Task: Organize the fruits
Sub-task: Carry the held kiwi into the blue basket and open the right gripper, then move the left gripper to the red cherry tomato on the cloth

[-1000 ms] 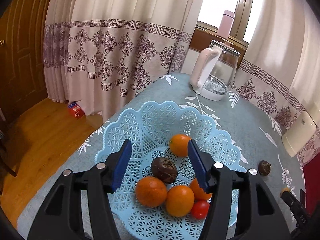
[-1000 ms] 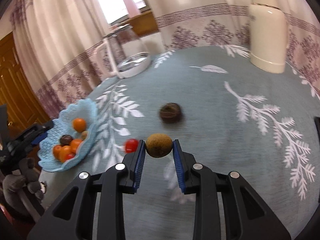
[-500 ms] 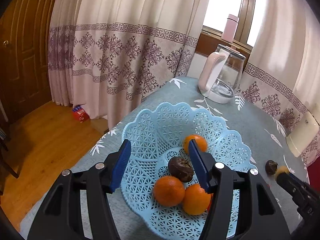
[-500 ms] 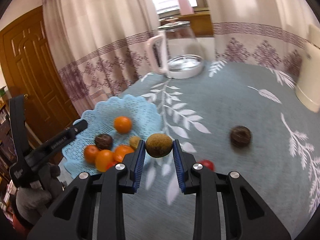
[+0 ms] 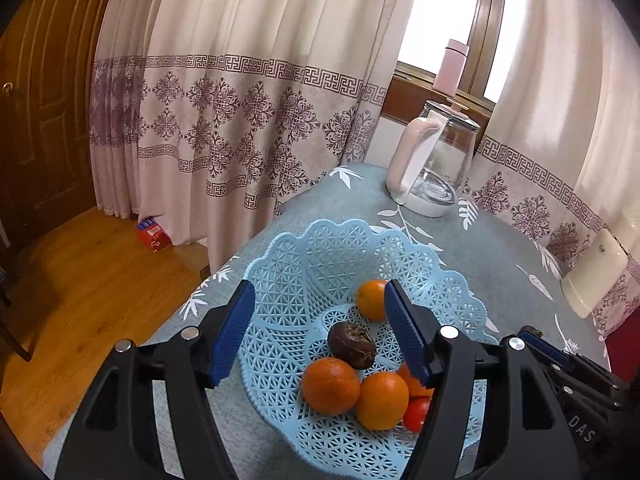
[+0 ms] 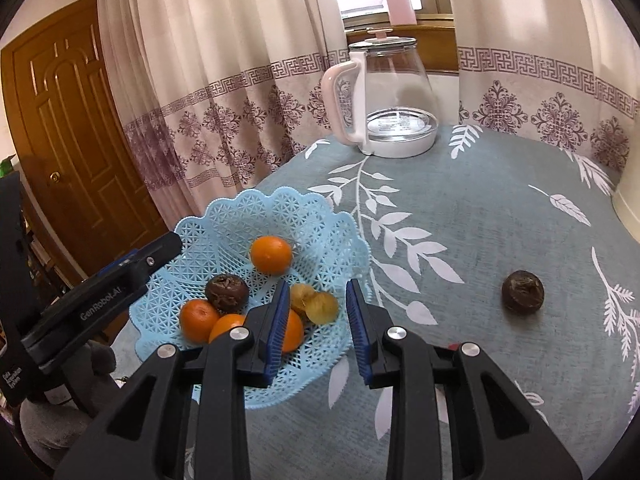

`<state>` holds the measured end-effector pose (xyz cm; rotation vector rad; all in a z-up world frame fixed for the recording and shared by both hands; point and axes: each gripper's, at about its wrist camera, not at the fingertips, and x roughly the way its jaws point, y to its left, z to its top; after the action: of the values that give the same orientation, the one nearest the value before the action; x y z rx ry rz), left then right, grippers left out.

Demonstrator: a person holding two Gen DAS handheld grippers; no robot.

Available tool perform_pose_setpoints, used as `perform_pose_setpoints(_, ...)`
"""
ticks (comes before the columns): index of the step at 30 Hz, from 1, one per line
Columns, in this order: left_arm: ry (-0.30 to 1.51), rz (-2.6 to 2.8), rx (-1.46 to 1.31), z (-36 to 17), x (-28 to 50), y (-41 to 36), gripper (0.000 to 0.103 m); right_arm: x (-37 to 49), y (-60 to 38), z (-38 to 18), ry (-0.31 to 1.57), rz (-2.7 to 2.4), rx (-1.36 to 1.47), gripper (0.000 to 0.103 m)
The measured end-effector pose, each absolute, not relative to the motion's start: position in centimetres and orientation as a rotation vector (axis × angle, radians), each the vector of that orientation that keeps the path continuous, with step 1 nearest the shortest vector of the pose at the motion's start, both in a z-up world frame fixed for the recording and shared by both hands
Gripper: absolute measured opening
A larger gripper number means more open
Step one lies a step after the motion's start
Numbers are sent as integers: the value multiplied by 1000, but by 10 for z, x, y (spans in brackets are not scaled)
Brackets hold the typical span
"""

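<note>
Kiwi (image 6: 323, 307) gone from right gripper (image 6: 316, 330), now in basket (image 6: 224, 216) just ahead between its spread fingers. Left gripper (image 5: 320, 336) also spread, empty, w/ oranges (image 5: 330, 385) between fingers.

In the left wrist view the right finger of the left tongs (image 5: 320, 334) covers part of the far orange (image 5: 370, 300) and most of another orange (image 5: 412, 380) lower in the blue basket (image 5: 304, 264). A tomato (image 5: 416, 416) shows only in part beside that finger. The cream flask (image 5: 592, 276) is partly behind the curtain (image 5: 552, 80).

In the right wrist view the right tongs (image 6: 316, 328) hide part of one orange (image 6: 294, 330). A red sliver (image 6: 452, 346) behind the right finger is too small to tell. The flask (image 6: 628, 208) is cut off by the picture's edge.
</note>
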<state>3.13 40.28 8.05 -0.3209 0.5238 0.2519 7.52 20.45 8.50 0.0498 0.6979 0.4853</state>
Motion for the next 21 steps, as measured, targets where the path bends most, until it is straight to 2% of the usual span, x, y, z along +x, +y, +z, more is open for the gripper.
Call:
perform_pose_setpoints(10, 522, 243, -319, 84, 28, 401, 69, 76, 167, 71, 728, 389, 115, 30)
perform_pose_setpoints(21, 523, 203, -300, 86, 28, 387, 74, 79, 115, 57, 754, 265, 194, 30)
